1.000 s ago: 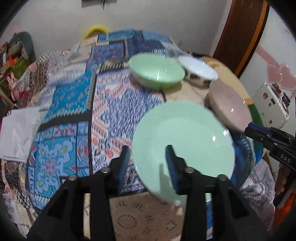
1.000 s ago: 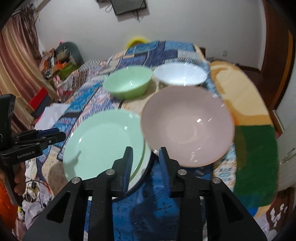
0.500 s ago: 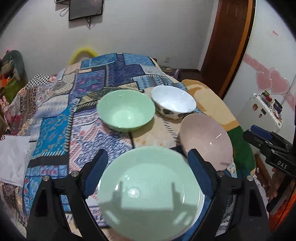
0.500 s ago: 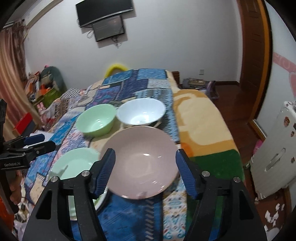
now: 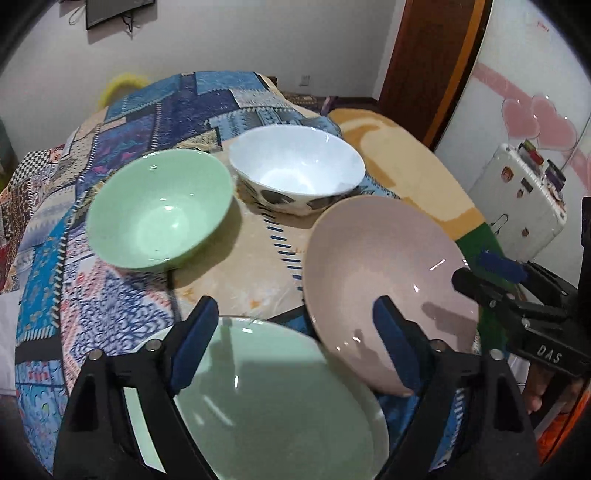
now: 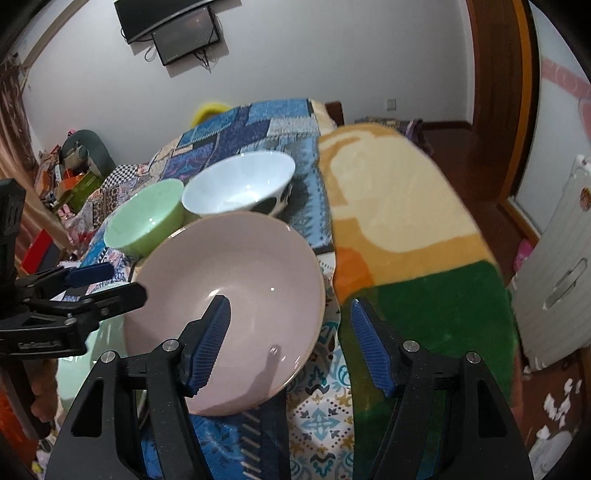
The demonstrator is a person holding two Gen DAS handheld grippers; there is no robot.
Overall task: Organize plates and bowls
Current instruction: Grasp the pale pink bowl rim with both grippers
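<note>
Crockery count: two bowls, two plates visible, all on a patchwork bedspread (image 5: 122, 122). Green bowl (image 5: 159, 208) is pale mint, glossy, upright, far left of the group; white bowl (image 5: 297, 168) just beside it on the right, dark blotch pattern on its outer wall, upright. Pink plate (image 5: 384, 269) is deep, dusty pink, glossy, tilted with its left edge overlapping the rim of the green plate (image 5: 273, 402); the green plate is nearest the left camera and seems to sit on a white one, only a white rim showing under it, cannot tell for sure. In the right wrist view the pink plate (image 6: 225, 295) sits in front of the green bowl (image 6: 146, 218) and white bowl (image 6: 238, 188). Left gripper (image 5: 295, 343): blue-padded fingers spread wide above the green plate, gripping nothing. Right gripper (image 6: 291, 339): fingers spread wide over the near right edge of the pink plate, nothing between the pads. Writing: "DAS" on the right gripper body as seen from the left camera; lettering on the left gripper body in the right view is too blurred to read. Right of the patchwork lies an orange, cream and green blanket (image 6: 402, 206). Wall-mounted screen (image 6: 173, 22) behind, wooden door (image 5: 432, 62) to the right.
</note>
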